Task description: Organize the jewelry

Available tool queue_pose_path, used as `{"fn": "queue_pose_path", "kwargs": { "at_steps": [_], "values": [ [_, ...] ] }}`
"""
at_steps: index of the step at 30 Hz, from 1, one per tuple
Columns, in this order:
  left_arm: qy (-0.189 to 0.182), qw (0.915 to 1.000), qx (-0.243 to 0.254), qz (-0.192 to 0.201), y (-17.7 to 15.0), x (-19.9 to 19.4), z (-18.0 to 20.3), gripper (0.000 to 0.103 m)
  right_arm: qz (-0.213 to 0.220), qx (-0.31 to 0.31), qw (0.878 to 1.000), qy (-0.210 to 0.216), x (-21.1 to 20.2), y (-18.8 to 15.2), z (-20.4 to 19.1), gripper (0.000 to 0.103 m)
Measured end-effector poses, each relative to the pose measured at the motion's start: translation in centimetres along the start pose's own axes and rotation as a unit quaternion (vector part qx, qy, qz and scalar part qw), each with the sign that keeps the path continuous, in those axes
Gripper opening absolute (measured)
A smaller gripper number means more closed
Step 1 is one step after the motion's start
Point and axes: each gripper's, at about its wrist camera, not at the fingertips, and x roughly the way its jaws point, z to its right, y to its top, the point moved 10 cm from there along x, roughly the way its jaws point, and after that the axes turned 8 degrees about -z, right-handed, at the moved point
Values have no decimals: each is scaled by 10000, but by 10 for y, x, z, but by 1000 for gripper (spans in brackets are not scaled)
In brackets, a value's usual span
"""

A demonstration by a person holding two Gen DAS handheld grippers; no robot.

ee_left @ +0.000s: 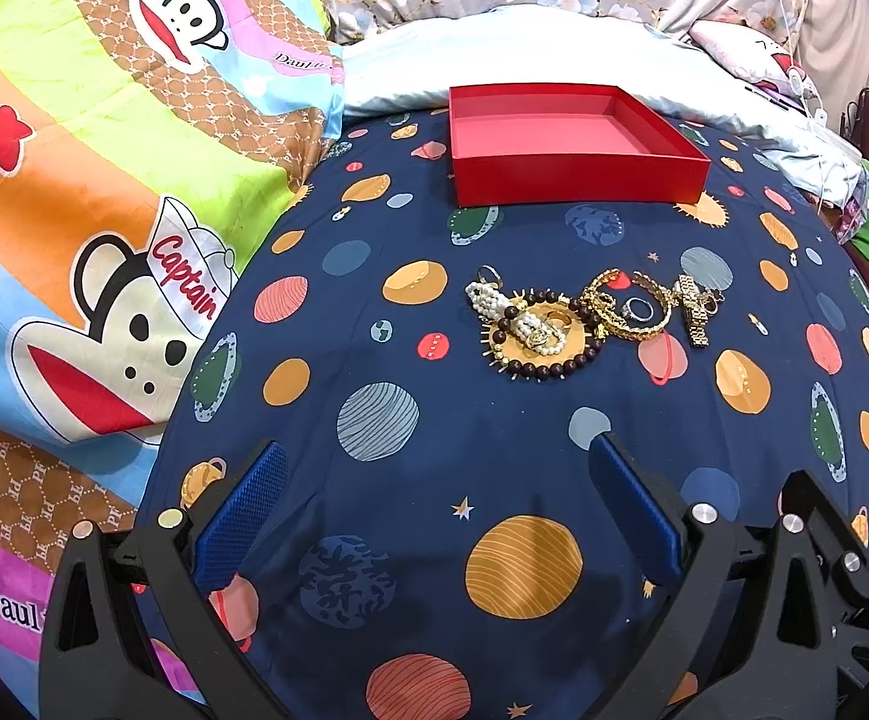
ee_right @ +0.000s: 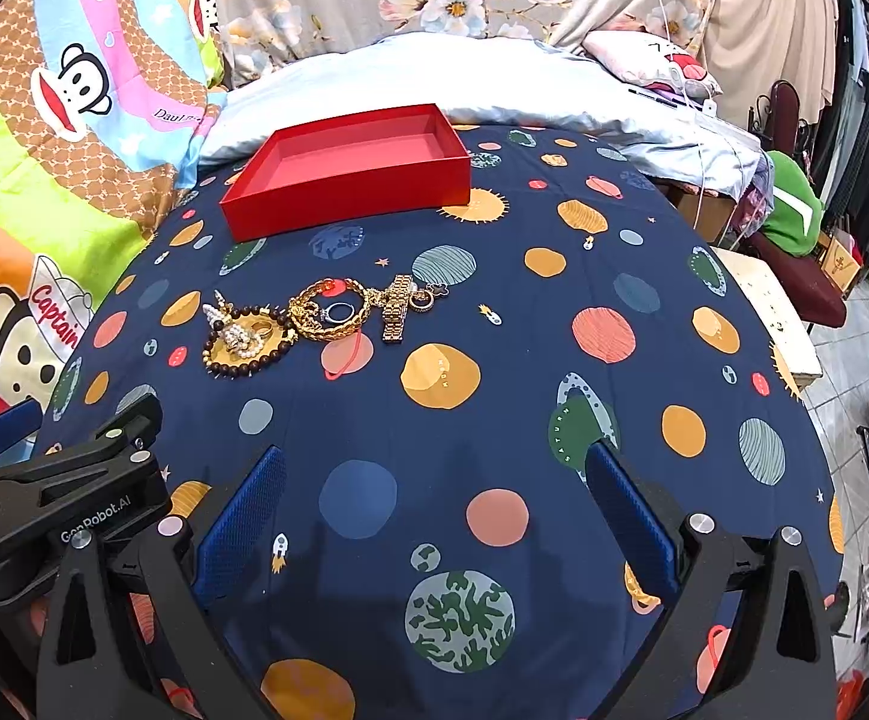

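Planet-print bedsheet (ee_left: 494, 450): red box (ee_left: 572, 144), jewelry pile (ee_left: 584, 315).

- The box (ee_left: 575, 147) sits on the bedsheet (ee_left: 410, 480), in front of the pillow (ee_left: 494, 54)
- The jewelry pile (ee_left: 590, 315) lies nearer, apart from the box
- The cartoon blanket (ee_left: 86, 180) lies left

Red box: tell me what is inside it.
The red box shows only its bare pink floor; no jewelry is in it. The near wall hides a strip of floor behind it. The jewelry pile lies on the planet-print bedsheet in front of it.
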Motion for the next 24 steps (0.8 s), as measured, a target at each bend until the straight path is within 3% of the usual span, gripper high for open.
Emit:
{"fn": "queue_pose_path", "kwargs": {
  "at_steps": [10,20,24],
  "values": [
    [-182,9998,20,-125,1,10,8,98,-26,-13,10000,73,11,-3,0,98],
    [-267,9983,-410,-304,12,37,-11,98,-213,124,9996,130,30,9,12,98],
    [-521,9960,-563,-454,18,53,-15,98,-328,158,9992,131,40,13,17,98]
  ]
}}
